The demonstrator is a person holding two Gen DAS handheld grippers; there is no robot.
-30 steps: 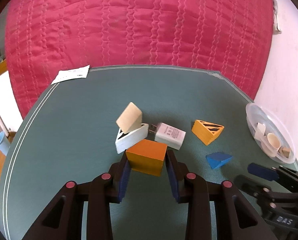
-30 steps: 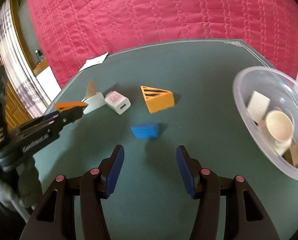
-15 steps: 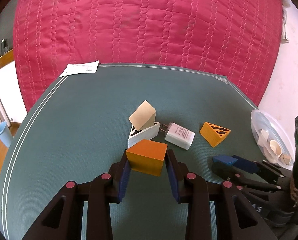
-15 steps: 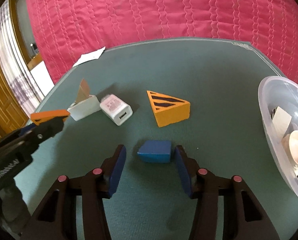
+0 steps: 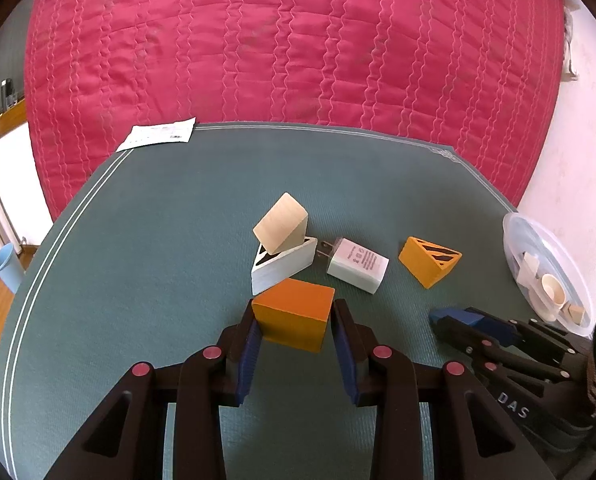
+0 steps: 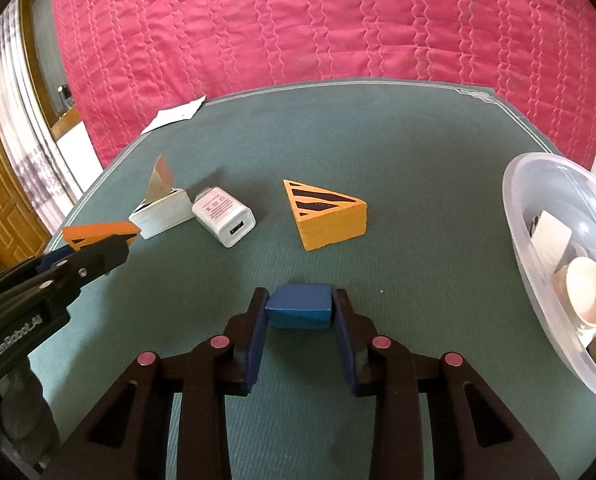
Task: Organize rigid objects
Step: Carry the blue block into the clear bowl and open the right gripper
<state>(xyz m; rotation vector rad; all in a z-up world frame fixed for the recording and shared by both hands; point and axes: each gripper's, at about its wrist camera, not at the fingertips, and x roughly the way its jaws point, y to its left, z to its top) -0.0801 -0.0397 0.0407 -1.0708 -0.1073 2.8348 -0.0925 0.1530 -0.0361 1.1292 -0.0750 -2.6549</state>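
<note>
Both grippers hold a block over the green desk [image 5: 146,240].

The left gripper [image 5: 294,322] has its fingers closed on an orange block [image 5: 294,314]. At 1 o'clock lies a white charger [image 6: 224,216]. The right gripper [image 6: 300,312] fingers clamp a blue block [image 6: 300,312]; a clear bowl [image 6: 518,184] sits at 3 o'clock.

so the right gripper [image 6: 299,312] moved in from open air and its fingers [image 6: 258,326] closed on the blue block [image 6: 299,312], sitting around 6 o'clock from the striped orange wedge [image 6: 326,216].
</note>
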